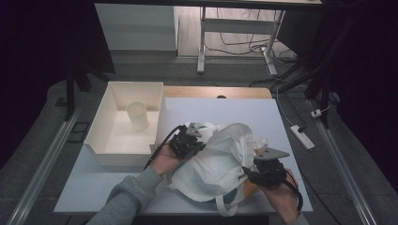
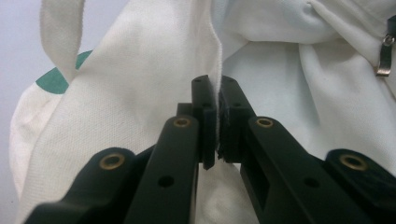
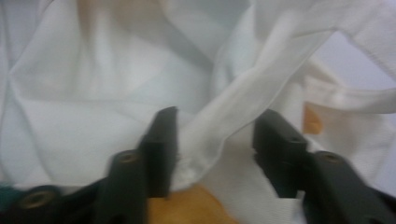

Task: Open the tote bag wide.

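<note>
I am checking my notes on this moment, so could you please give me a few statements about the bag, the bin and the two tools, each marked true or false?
1. The left tool is shut on an edge of the white cloth bag. True.
2. The right tool is clamped tight on the bag. False: its jaws stand apart, with a fold of cloth lying between them.
3. A pale cup stands upright inside the white bin. True.
4. The bin sits to the right of the bag in the high view. False: it sits to the bag's left.
5. The bag lies flat and neatly folded. False: it is crumpled and bunched up.
</note>
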A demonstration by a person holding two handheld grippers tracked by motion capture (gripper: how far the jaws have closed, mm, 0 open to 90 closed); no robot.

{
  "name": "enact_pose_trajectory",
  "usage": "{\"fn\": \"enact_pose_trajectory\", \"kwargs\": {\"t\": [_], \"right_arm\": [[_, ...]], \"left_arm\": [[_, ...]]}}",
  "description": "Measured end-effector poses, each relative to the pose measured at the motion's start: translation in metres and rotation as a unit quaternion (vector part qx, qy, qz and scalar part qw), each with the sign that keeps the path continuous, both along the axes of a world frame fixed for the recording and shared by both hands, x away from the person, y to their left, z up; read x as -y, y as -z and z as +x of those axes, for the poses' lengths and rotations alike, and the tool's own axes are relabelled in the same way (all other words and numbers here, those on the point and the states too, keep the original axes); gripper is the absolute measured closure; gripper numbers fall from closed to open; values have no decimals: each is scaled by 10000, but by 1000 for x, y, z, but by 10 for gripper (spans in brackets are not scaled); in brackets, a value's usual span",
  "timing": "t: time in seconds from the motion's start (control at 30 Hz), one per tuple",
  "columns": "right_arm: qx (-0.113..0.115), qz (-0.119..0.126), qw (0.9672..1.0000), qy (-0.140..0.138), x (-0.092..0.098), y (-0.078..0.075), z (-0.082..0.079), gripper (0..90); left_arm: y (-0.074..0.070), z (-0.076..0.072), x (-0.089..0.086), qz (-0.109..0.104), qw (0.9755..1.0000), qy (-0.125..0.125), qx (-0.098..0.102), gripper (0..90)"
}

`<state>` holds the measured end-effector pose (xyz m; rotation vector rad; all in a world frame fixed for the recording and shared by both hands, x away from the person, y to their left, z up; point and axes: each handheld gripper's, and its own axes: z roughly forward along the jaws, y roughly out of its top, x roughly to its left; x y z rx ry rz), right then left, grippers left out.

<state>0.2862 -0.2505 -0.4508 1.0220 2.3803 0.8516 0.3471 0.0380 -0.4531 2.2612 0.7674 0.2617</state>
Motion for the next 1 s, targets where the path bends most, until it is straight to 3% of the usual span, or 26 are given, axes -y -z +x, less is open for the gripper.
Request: {"fn": "enact_pose_trajectory", "kwargs": {"t": [0.07, 0.13, 0.2, 0.47, 0.83, 1.0], "right_arm": [[-202, 64, 9997, -111, 0, 2, 2, 681], [-260, 30, 9995, -184, 1, 5, 5, 804], [-298, 99, 9992, -241, 5, 5, 6, 851], [-347, 289, 9988, -187, 26, -6, 8, 869], [-124, 446, 9979, 459, 80, -17, 7, 873], [-239, 591, 9964, 567, 99, -13, 12, 874]], "left_arm": [[0, 0, 0, -6, 10000, -6, 10, 862], [-1, 0, -1, -6, 10000, -5, 21, 862], [-1, 0, -2, -20, 10000, -18, 24, 863], [-2, 4, -10, -77, 9998, -180, 85, 868], [2, 6, -8, -52, 9998, -171, 36, 869], [3, 7, -8, -86, 9998, -177, -13, 869]]}}
